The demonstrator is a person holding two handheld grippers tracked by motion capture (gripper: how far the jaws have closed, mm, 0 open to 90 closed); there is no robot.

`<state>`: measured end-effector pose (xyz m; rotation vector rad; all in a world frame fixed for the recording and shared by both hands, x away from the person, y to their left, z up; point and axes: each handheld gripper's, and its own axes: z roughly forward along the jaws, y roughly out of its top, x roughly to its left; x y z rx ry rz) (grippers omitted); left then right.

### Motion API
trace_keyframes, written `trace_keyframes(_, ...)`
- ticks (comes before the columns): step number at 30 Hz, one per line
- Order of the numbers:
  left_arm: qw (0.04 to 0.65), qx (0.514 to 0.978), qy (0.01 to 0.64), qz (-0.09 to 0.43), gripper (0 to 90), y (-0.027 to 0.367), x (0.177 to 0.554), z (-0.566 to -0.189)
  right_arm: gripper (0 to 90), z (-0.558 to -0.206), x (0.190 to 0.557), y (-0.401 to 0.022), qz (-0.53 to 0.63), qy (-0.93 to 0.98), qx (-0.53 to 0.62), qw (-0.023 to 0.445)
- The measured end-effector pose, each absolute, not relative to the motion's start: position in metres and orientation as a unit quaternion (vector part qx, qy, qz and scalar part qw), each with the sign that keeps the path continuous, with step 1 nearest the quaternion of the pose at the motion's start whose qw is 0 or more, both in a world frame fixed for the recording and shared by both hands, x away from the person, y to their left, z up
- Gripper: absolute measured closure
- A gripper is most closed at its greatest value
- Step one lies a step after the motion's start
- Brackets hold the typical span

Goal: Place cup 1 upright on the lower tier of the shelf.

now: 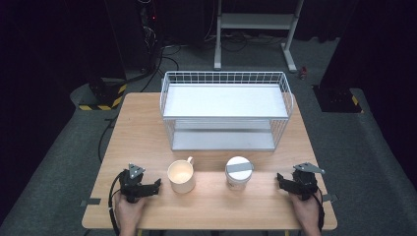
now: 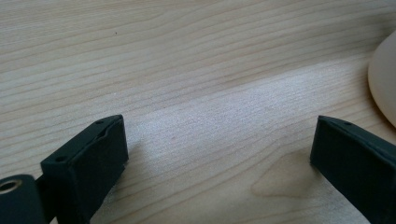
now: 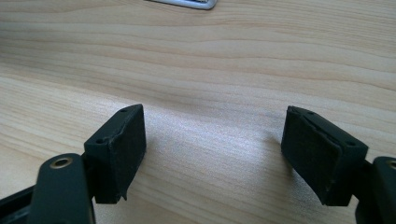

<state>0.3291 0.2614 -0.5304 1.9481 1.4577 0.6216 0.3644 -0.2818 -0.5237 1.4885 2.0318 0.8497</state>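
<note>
A cream mug (image 1: 181, 176) stands upright near the front of the wooden table (image 1: 147, 132), its handle pointing away. To its right stands a white jar (image 1: 238, 172) with a grey strip across its lid. My left gripper (image 1: 150, 186) rests on the table left of the mug, open, with bare wood between its jaws (image 2: 219, 144); the mug's side (image 2: 384, 79) shows at the right edge of the left gripper view. My right gripper (image 1: 284, 181) rests right of the jar, open (image 3: 212, 140) over bare wood.
A white wire two-shelf rack (image 1: 225, 109) stands at the back middle of the table; a corner of its base (image 3: 187, 3) shows in the right gripper view. Bare wood lies between the rack and the two vessels. Dark floor, cables and a metal stand (image 1: 255, 29) lie beyond.
</note>
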Motion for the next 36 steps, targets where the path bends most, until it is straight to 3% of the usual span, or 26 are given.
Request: trace_keyframes(36, 0.313, 0.732, 0.556, 0.238, 9.0, 0.2630, 0.3287, -0.5300, 17.6, -0.5231, 0.3579, -0.2802, 0.323, 0.754, 0.524, 0.230)
